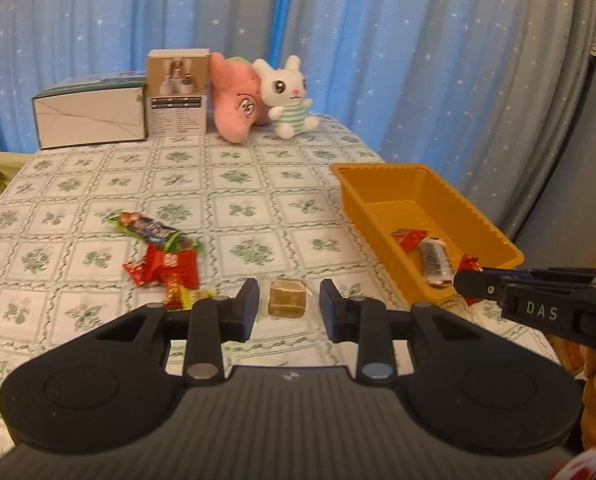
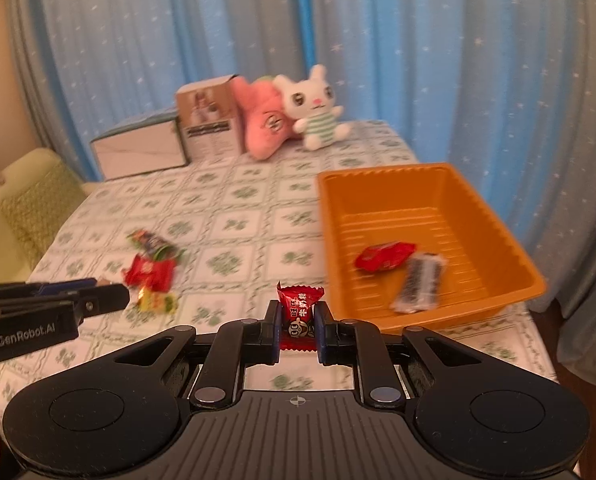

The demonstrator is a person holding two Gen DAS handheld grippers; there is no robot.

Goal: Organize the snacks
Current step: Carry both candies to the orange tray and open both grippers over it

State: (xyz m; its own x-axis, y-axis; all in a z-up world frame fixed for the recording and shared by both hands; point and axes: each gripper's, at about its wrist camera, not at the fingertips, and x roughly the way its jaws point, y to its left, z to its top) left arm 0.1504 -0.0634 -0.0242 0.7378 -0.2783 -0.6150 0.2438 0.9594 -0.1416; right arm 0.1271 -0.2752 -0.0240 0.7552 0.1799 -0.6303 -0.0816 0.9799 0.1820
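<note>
My left gripper (image 1: 289,288) is shut on a brown cube snack (image 1: 287,300) in a clear wrapper, held above the tablecloth. A red wrapped candy (image 2: 299,300) is clamped upright in my right gripper (image 2: 297,309), just left of the orange tray (image 2: 378,172). The tray (image 1: 378,168) holds a red packet (image 2: 384,256) and a black-and-white bar (image 2: 418,280). Several loose snacks (image 1: 158,256) lie in a pile on the table's left half. The right gripper (image 1: 464,280) shows from the side by the tray's near corner. The left gripper (image 2: 114,296) shows at the left edge.
A white box (image 1: 90,116), a brown carton (image 1: 177,92), a pink plush (image 1: 234,96) and a white rabbit plush (image 1: 288,96) stand at the table's far edge before blue curtains. A green sofa (image 2: 26,200) is left of the table. The tray sits near the table's right edge.
</note>
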